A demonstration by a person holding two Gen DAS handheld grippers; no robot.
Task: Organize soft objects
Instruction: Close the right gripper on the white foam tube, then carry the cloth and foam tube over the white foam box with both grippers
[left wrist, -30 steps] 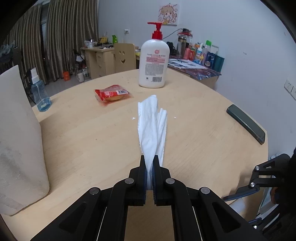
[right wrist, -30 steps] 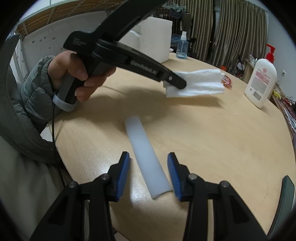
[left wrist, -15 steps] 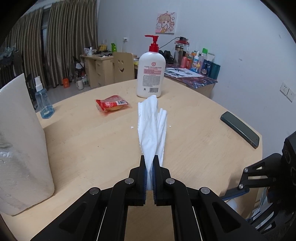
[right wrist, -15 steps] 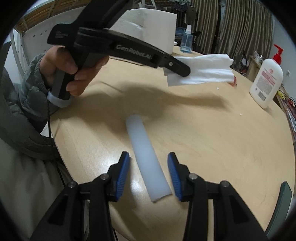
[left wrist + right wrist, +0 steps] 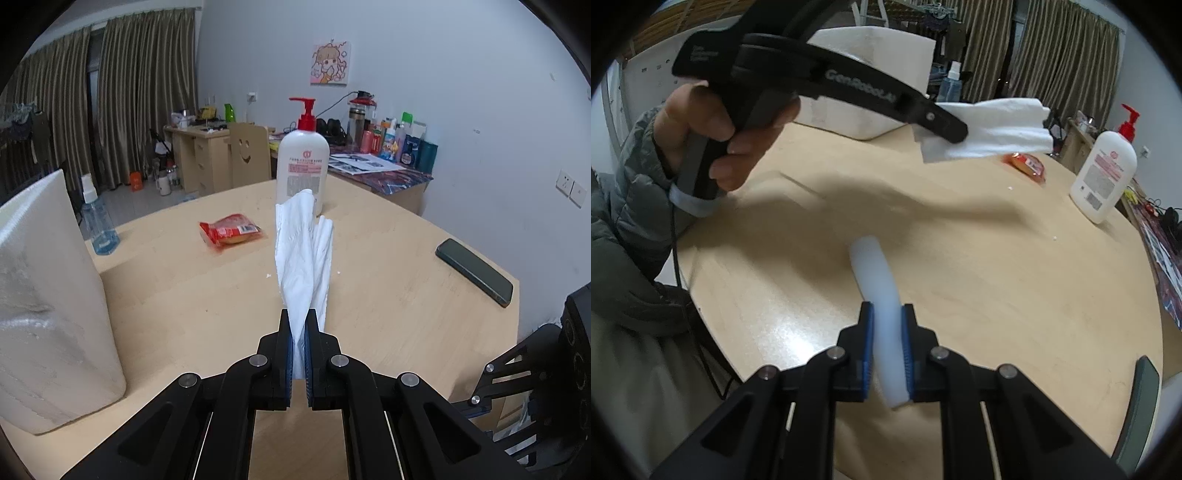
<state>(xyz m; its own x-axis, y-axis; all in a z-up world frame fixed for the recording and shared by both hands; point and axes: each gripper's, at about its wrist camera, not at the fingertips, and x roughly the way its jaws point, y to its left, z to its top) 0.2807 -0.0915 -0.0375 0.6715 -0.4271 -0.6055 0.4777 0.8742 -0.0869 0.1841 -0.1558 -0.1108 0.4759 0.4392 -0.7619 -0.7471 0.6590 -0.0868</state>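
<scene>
Left gripper (image 5: 298,325) clamping tissue (image 5: 301,254), right gripper (image 5: 887,325) clamping foam strip (image 5: 877,273)

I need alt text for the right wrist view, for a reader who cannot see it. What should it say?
The right gripper is shut on a white foam strip over a round wooden table. Above it, a hand holds the left gripper, shut on a white tissue. A lotion pump bottle and a red snack packet are farther back.
</scene>
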